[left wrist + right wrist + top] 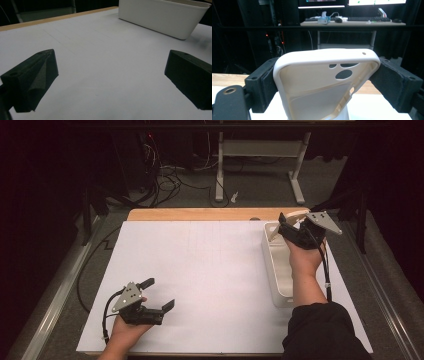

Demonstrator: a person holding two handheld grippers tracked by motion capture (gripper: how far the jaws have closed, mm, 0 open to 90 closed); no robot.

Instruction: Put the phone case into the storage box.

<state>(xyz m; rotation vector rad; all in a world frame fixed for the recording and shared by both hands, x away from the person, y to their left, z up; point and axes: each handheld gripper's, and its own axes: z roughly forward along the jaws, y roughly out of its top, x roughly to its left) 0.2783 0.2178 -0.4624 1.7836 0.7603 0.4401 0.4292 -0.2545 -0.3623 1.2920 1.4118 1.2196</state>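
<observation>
A cream phone case stands between the jaws of my right gripper, which is shut on its two long sides; camera cut-outs show near its top. In the high view the right gripper holds the phone case above the far end of a white bin at the table's right. My left gripper rests near the front left of the white mat, jaws wide apart and empty. In the left gripper view its jaws frame bare mat, with the white bin beyond.
A wooden table edge runs along the far side of the mat. Beyond the table stand a desk frame and loose cables on the floor. A desk with a keyboard shows far off in the right gripper view.
</observation>
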